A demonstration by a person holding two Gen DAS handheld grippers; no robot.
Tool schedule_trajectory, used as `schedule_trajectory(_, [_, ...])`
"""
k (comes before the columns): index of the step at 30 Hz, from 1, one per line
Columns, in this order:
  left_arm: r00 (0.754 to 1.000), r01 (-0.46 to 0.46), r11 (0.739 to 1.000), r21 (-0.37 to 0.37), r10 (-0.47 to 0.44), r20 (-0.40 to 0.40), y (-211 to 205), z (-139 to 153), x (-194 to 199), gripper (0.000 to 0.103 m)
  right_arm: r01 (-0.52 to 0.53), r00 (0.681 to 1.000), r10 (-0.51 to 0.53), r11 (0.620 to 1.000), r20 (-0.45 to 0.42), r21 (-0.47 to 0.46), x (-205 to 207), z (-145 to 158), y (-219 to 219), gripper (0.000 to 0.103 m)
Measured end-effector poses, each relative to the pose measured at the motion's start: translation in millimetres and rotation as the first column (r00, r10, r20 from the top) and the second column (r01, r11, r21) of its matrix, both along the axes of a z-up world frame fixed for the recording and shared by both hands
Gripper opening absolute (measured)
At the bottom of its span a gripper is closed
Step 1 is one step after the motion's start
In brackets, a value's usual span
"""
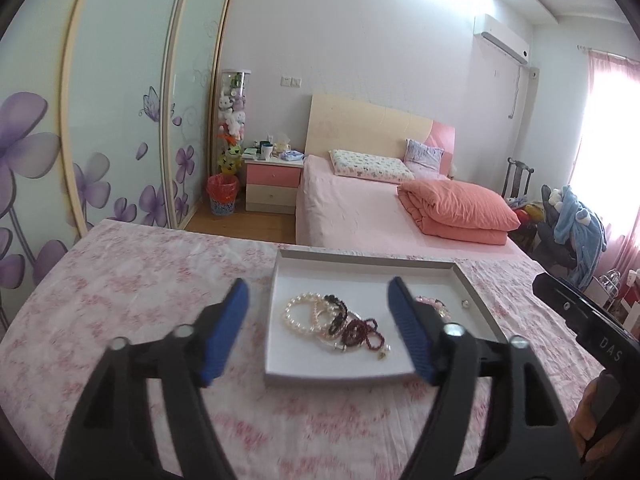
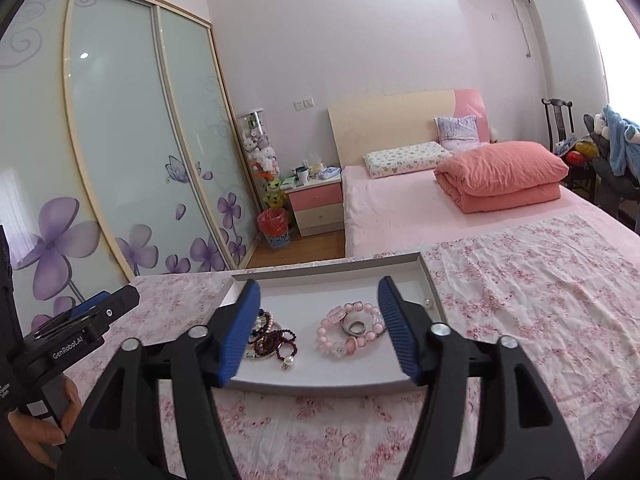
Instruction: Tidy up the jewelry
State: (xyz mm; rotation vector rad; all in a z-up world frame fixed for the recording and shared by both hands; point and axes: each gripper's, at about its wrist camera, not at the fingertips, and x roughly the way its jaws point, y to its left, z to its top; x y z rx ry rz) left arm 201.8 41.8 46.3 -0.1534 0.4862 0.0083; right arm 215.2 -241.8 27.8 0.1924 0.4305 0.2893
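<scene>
hovering with fingers spread and empty, the left gripper point(image 1: 318, 336) and right gripper point(image 2: 318, 328) faced tangled pearl and garnet bead bracelets point(image 1: 332, 322) heaped unsorted inside the shallow white cardboard tray point(image 1: 340, 376).

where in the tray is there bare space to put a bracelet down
Bare floor runs along the tray's far wall, and between the pink bracelet and dark beads. The tray's left half is crowded: pearls and beads overlap.
</scene>
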Motion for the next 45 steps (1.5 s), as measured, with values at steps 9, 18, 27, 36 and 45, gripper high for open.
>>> schedule_trajectory(9, [1.000, -0.014, 1.000, -0.010, 0.014, -0.015, 7.3, -4.7, -54.9, 0.099, 0.004, 0.999, -0.002, 1.000, 0.047, -0.031, -47.0, -3.2, -1.6, 0.099])
schedule_trajectory(18, [0.995, -0.090, 0.991, 0.097, 0.087, 0.040, -0.2, -12.2, -89.6, 0.099, 0.058, 0.991, -0.044, 0.992, 0.124, -0.115, -79.5, -2.3, 1.3, 0.101])
schedule_trajectory(27, [0.988, -0.120, 0.979, 0.164, 0.101, 0.120, -17.4, -13.0, -127.4, 0.099, 0.062, 0.991, -0.045, 0.990, 0.130, -0.130, -98.5, -16.5, 2.0, 0.101])
schedule_trajectory(36, [0.992, -0.104, 0.983, 0.150, 0.092, 0.085, -18.7, -30.1, -132.0, 0.099, 0.053, 0.994, -0.041, 0.992, 0.105, -0.115, -107.8, -35.2, -7.5, 0.101])
schedule_trajectory(45, [0.990, -0.107, 0.985, 0.136, 0.094, 0.102, -16.5, -35.1, -138.8, 0.099, 0.038, 0.995, -0.029, 0.994, 0.092, -0.099, -112.0, -42.0, -10.6, 0.101])
